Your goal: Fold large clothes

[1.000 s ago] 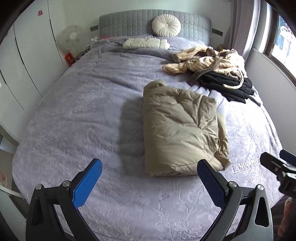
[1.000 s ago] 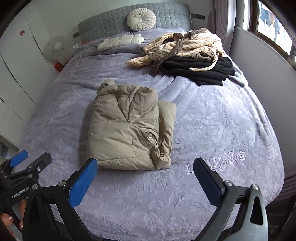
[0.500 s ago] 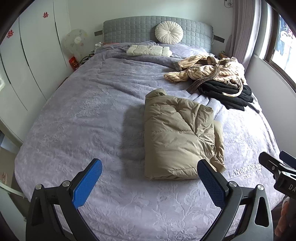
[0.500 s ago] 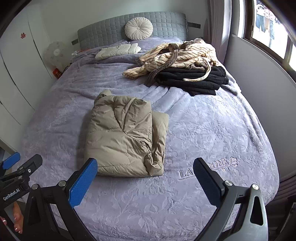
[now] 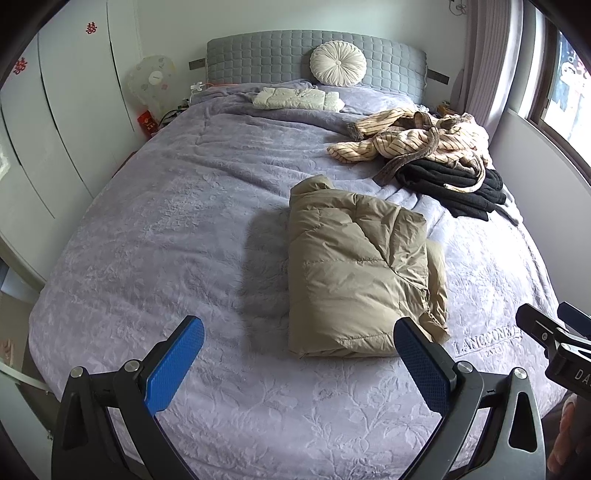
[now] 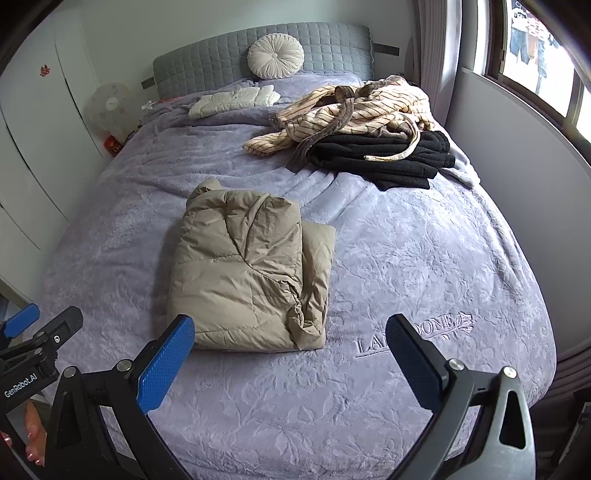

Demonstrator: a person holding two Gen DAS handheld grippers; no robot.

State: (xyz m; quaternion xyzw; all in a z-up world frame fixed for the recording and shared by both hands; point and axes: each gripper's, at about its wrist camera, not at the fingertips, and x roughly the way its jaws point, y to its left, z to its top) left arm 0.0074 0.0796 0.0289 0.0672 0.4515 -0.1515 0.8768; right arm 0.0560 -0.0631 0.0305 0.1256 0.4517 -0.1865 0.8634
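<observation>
left hand-held gripper [image 5: 299, 354] – spread wide, empty | right hand-held gripper [image 6: 291, 350] – same | folded jacket [image 5: 354, 273] on bed [image 5: 166, 236]

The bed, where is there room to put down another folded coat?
Bare blanket lies left of the tan puffer jacket, out to the bed's edge, and in front of it near both grippers. The far right is crowded by the striped robe atop black clothes.

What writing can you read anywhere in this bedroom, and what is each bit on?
"GenRobot.AI": on the left gripper.
"LA...ONE", middle hidden: embroidered on the purple bedspread.
"DA", cut off: on the right gripper.
Red signs on the wardrobe doors and the red packet: too small to read.
</observation>
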